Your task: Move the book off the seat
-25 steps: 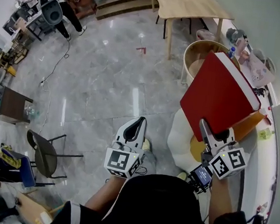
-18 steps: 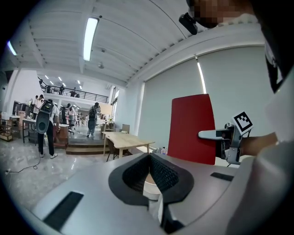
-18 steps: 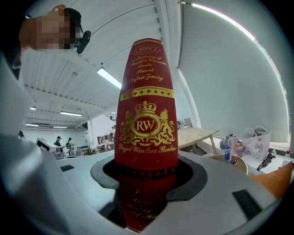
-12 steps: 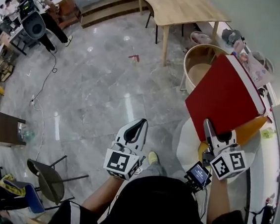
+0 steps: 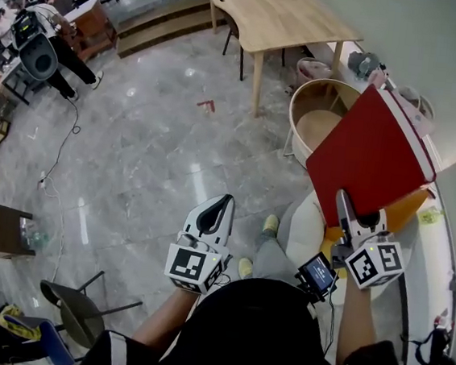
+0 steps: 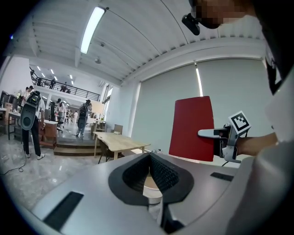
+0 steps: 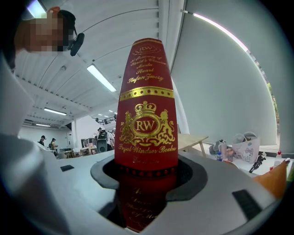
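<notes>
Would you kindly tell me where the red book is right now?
The red book is on the right of the head view, clamped in the right hand-held gripper and held up in the air beside the round wooden chair.

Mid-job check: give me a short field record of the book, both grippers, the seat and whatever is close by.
book: red hardcover, up in the air, tilted
right gripper: jaws shut on the book's lower end
left gripper: jaws together, nothing between them, out over the floor
seat: pale, below the book; book looks clear of it
nearby: round wooden chair, wooden table
status: book held up, not yet set down
</notes>
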### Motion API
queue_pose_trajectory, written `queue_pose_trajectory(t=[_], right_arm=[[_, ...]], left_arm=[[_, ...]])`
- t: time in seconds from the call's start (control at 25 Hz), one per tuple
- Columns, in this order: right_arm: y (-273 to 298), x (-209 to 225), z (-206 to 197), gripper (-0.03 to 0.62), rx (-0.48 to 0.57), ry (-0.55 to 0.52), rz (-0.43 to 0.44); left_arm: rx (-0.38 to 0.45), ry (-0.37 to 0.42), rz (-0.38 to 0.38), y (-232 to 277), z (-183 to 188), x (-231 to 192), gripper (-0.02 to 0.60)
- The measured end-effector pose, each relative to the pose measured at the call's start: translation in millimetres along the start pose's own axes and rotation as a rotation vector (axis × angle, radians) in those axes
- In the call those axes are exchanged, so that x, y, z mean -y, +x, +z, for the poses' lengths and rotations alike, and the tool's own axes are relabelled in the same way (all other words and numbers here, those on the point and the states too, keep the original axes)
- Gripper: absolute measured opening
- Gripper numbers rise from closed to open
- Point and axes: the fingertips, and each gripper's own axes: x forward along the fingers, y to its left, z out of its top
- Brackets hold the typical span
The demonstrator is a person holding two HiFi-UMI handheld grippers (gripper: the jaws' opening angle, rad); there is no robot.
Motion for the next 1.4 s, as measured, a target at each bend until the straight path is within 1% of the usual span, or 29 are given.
queue_pose_trajectory(t=[0.24, 0.4, 0.48, 0.64, 0.8, 0.92, 1.08, 1.28, 1.4], right_arm=[[30.4, 18.6, 0.7, 0.245, 0.009, -0.014, -0.036], [57.8, 32.4, 8.7, 0.245, 0.016, -0.018, -0.074], [71.6, 50.9, 9.1, 0.245, 0.02, -0.021, -0.083], [98.1, 104.6, 16.2, 0.245, 0.02, -0.045, -0.131], [129.4, 151.1, 26.9, 0.245, 0.001, -0.04, -0.174], [149.6, 179.5, 34.1, 0.245, -0.008, -0.034, -0.197], [175.2, 209.7, 52.4, 0.245, -0.02, -0.028, -0.244], [189.8, 249.8, 55.0, 0.245, -0.044, -0.038, -0.275], [197.3, 269.9, 47.7, 0.245, -0.07, -0.06, -0.295]], left_arm=[[-0.001, 0.039, -0.013, 32.7, 10.7, -20.1, 0.014], [-0.009, 0.062, -0.048, 65.6, 19.1, -36.1, 0.014], [-0.02, 0.078, -0.073, 93.6, 22.0, -38.3, 0.014], [-0.022, 0.113, -0.148, 171.1, 31.3, -31.5, 0.014], [-0.04, 0.11, -0.203, 241.5, 45.2, -26.9, 0.014], [-0.057, 0.119, -0.228, 283.5, 52.6, -27.2, 0.014], [-0.064, 0.116, -0.247, 332.2, 60.3, -28.8, 0.014], [-0.062, 0.116, -0.265, 376.0, 69.3, -22.0, 0.014], [-0.068, 0.124, -0.276, 392.7, 69.9, -18.6, 0.014]])
